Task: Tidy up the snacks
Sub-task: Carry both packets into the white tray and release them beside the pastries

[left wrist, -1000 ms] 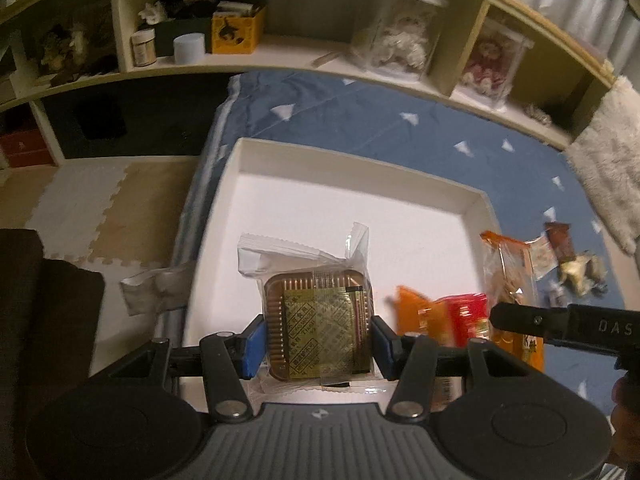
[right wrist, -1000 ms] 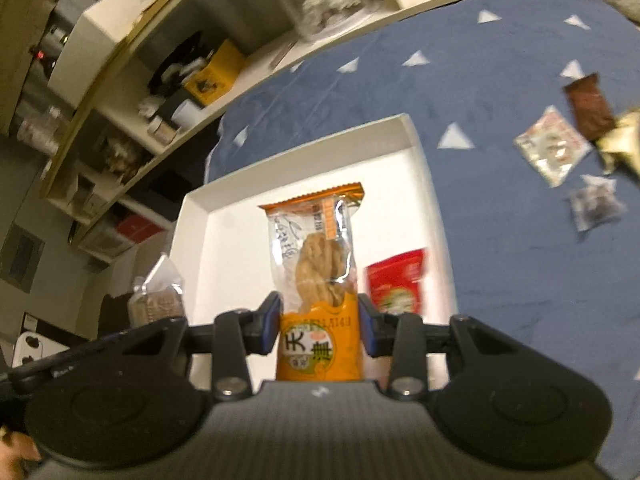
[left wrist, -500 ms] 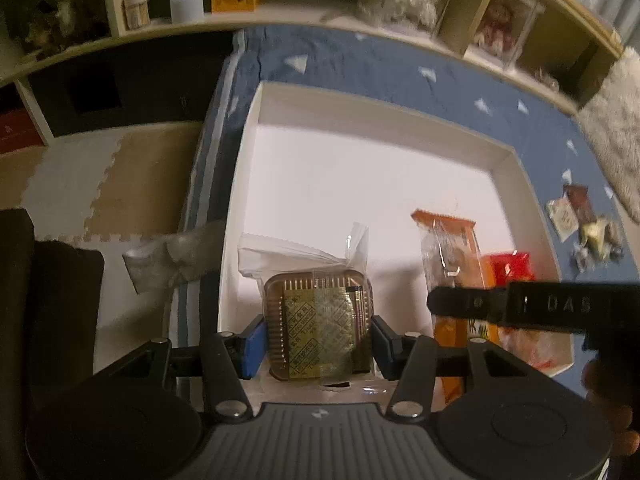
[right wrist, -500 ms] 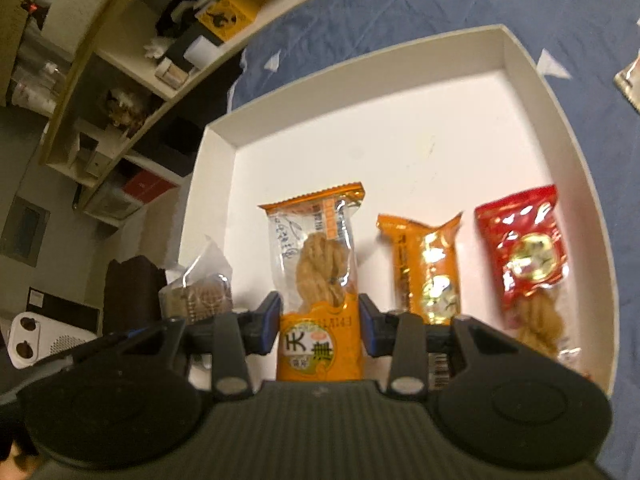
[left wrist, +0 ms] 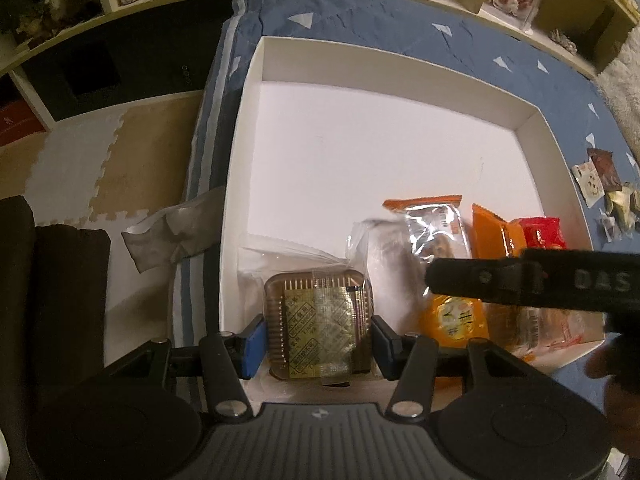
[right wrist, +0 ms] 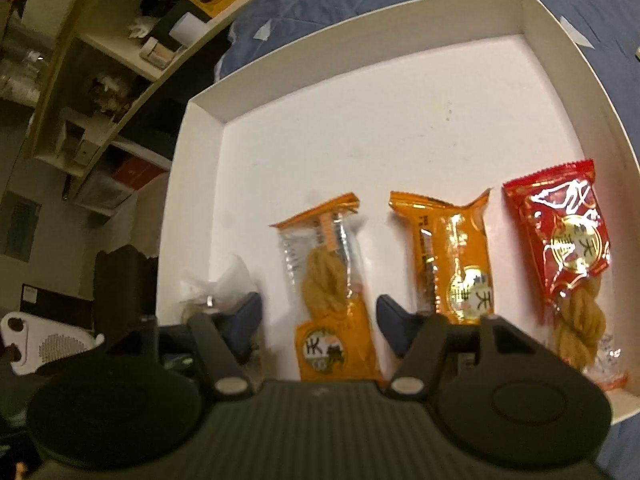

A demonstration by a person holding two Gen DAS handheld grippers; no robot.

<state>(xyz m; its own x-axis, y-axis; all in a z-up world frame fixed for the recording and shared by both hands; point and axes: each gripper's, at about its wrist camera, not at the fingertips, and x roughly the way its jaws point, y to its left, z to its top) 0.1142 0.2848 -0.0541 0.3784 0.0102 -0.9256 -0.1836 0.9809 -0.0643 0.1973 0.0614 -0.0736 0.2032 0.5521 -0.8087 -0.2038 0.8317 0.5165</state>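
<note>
From the left wrist view we see, at the left of the frame, puzzle floor mats [left wrist: 100, 152] and a crumpled clear wrapper [left wrist: 172, 236] lying off the blue rug [left wrist: 360, 16]; at the far right edge a small heap of loose snacks [left wrist: 604, 192] lies on the rug, which the right wrist view does not show. The right wrist view alone gives us a clean look at the three packets side by side in the lower half of the white tray [right wrist: 400, 32]: the clear-windowed orange twist packet [right wrist: 332, 288], the all-orange packet [right wrist: 452, 256] and the red twist packet [right wrist: 560, 240].

The left hand-held gripper [left wrist: 316, 336] at bottom centre is closed narrowly on a square cake in a brown ridged tray [left wrist: 316, 320], sealed in clear film, over the tray's near-left corner. The right hand-held gripper [right wrist: 320, 328] stands open, its blue pads on either side of the clear-windowed orange twist packet and apart from it; the packet lies flat on the tray floor. In the left view the right hand-held gripper's dark body crosses the lower right, hiding part of the packets.
</note>
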